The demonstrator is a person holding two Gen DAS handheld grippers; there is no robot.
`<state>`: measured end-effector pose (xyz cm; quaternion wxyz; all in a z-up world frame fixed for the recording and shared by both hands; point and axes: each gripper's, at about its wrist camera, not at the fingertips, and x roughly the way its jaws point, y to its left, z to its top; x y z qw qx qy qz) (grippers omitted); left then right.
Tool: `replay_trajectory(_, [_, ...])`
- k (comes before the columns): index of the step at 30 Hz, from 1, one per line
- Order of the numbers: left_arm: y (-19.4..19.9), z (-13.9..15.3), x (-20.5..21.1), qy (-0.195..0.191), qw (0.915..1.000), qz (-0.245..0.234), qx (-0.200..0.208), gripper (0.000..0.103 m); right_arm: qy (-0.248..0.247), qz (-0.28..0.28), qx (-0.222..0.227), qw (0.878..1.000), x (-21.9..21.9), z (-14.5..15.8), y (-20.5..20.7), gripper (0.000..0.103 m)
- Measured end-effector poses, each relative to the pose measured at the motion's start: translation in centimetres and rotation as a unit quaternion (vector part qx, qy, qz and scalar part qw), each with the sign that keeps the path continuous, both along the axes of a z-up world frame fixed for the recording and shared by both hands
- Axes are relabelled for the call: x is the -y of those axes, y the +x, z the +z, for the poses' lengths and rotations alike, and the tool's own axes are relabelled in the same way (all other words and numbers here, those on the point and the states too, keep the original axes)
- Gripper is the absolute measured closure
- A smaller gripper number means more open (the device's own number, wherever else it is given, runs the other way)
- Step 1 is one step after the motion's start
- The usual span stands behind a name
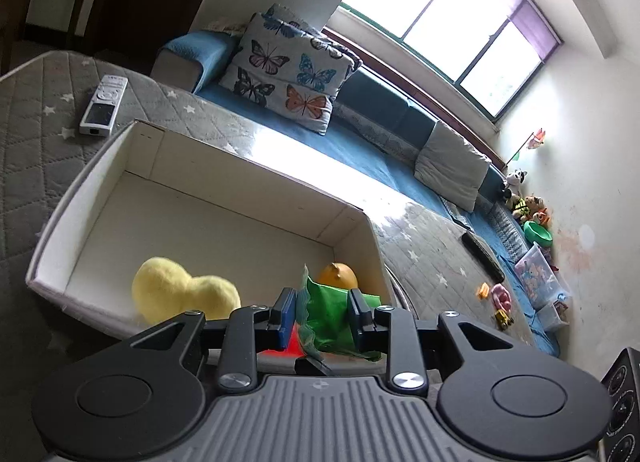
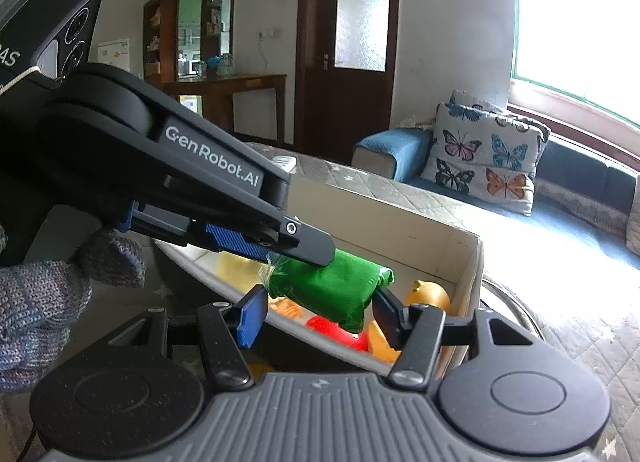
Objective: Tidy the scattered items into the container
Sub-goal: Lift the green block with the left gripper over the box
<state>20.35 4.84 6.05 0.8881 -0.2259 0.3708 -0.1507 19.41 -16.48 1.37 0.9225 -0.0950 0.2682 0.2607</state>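
Holding the green packet (image 2: 332, 290) clamped in the left gripper (image 1: 322, 312) jaws over the box (image 1: 200, 166). Right gripper (image 2: 320, 316) jaws sit apart around it, so a snag could yank it out.

Bright window (image 1: 452, 22), perhaps blue sofa (image 1: 360, 142)

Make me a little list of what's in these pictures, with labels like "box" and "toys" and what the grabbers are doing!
box: white box, open top, on a grey quilted star cover
toys in box: yellow plush; orange round toy
held thing: green packet, above the box
left hand-held gripper: shut on the green packet
right hand-held gripper: jaws apart, not seen pressing the packet, which hangs between them
hand: grey knitted glove holding the left one
beside box: white remote
behind: butterfly pillow on blue sofa
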Motion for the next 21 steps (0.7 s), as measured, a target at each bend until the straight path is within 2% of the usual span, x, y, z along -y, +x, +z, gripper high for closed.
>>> replay_trajectory(6, [2.2,-1.3,0.3,0.005,0.9999,0.002,-0.011,0.073,-0.009,-0.006,-0.016,1.0,-0.4,-1.2,2.6,0.044])
replay_trajectory(14, [3.8,-2.7,0.3,0.0,0.9996,0.007,-0.028,0.073,-0.014,-0.012,-0.032,0.999,-0.3,-2.4,4.0,0.044])
replay_trajectory(21, [3.3,-2.3,0.0,0.003,0.9998,0.012,-0.016,0.073,-0.014,-0.014,-0.024,1.0,0.0,-2.3,3.8,0.044])
